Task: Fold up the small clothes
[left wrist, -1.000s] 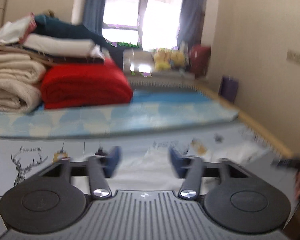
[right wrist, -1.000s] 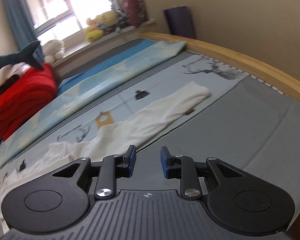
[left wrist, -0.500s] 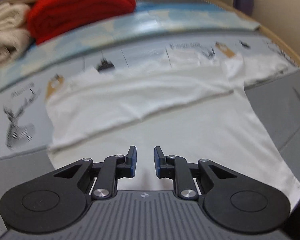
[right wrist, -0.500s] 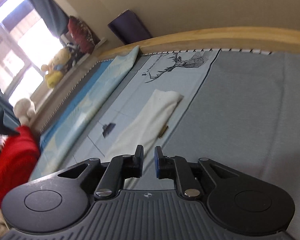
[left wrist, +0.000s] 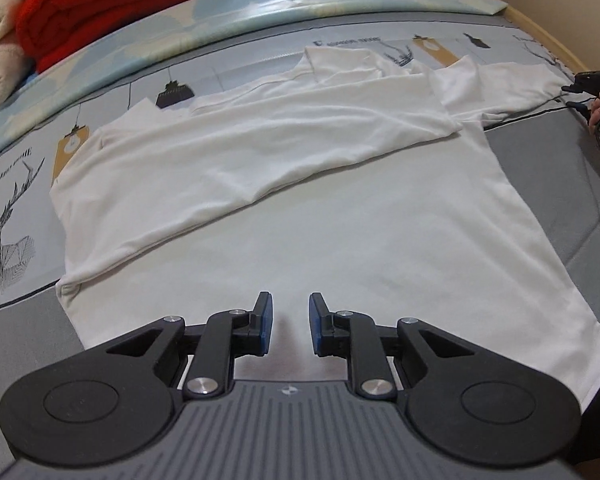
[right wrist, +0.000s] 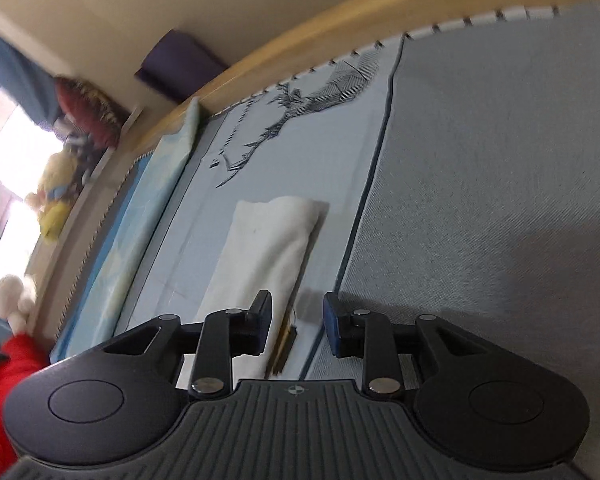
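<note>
Descent done: left claw [left wrist: 290, 322] now low over white cotton long-sleeved shirt [left wrist: 320, 208] spread on bed, slightly parted, empty; right claw [right wrist: 296, 322] opening (empty) beside far sleeve [right wrist: 268, 256], grasp pending

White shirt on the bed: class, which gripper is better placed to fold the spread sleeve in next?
Right, probably. The right gripper hovers at the spread sleeve, jaws opening, nothing between them. The left gripper is over the shirt body, far from that sleeve.

A home bedroom: folded blankets [left wrist: 112, 4] are lying stacked on a bed [left wrist: 548, 184], plush toys [right wrist: 54, 200] sitting at the sunlit window, left of frame.
</note>
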Demonstrator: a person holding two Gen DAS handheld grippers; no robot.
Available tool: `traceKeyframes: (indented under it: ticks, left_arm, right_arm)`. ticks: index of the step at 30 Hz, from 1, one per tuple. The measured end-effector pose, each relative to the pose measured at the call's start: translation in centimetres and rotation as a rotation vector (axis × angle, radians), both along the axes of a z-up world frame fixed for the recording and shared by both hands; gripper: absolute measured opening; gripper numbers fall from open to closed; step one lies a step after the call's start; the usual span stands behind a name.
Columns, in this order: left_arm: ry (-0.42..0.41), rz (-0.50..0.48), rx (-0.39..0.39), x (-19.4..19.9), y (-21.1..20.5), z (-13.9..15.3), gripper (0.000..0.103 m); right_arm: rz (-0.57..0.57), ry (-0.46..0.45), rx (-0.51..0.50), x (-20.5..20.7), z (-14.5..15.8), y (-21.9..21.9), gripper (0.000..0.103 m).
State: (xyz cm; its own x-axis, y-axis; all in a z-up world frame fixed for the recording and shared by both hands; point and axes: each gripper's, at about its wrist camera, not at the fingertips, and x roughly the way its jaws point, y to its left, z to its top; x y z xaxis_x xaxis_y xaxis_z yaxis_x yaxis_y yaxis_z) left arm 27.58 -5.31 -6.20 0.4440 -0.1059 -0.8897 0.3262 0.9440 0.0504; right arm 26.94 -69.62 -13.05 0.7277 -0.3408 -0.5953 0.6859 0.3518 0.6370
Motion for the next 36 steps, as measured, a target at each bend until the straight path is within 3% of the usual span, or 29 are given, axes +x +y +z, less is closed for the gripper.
traceKeyframes:
  ticks: [5, 8, 11, 14, 18, 23, 27, 31, 33, 35, 36]
  left_arm:
    - [-0.002, 0.018, 0.009, 0.6, 0.6, 0.0, 0.022]
    - [-0.011, 0.021, 0.003, 0.7, 0.8, 0.4, 0.022]
    - [-0.028, 0.015, -0.003, 0.6, 0.8, 1.0, 0.022]
    - [-0.056, 0.022, -0.011, 0.4, 1.3, 1.9, 0.022]
    - [-0.083, 0.054, -0.026, 0.1, 2.8, 3.1, 0.022]
    - [-0.101, 0.123, -0.062, -0.3, 5.8, 4.7, 0.022]
    - [-0.112, 0.195, -0.101, -0.6, 8.7, 5.8, 0.022]
    - [-0.099, 0.306, -0.131, -0.7, 12.5, 6.4, 0.022]
    - [-0.085, 0.36, -0.156, -0.5, 14.4, 6.6, 0.022]
    - [-0.071, 0.406, -0.176, -0.2, 15.8, 6.7, 0.022]
    - [-0.061, 0.431, -0.189, -0.1, 16.6, 6.8, 0.022]
  right_arm:
    - [0.015, -0.004, -0.033, 2.6, -0.6, -0.3, 0.03]
    - [0.008, 0.04, -0.078, 3.5, -0.4, 0.0, 0.001]
    - [-0.025, 0.052, -0.119, 3.5, 0.7, 0.4, 0.001]
    - [-0.029, 0.03, -0.178, 3.2, 3.5, 1.8, 0.001]
    - [0.067, 0.016, -0.367, 4.5, 10.0, 6.6, 0.001]
    - [0.303, -0.083, -0.631, 6.2, 18.0, 19.3, 0.001]
    - [0.567, -0.174, -0.755, 7.2, 20.6, 33.3, 0.001]
    - [0.888, -0.226, -0.79, 7.6, 18.9, 48.3, 0.001]
    - [1.087, -0.212, -0.736, 7.7, 16.5, 54.7, 0.002]
    - [1.311, -0.077, -0.603, 8.1, 12.5, 59.9, 0.003]
    - [1.387, 0.003, -0.583, 7.8, 10.4, 61.8, 0.003]
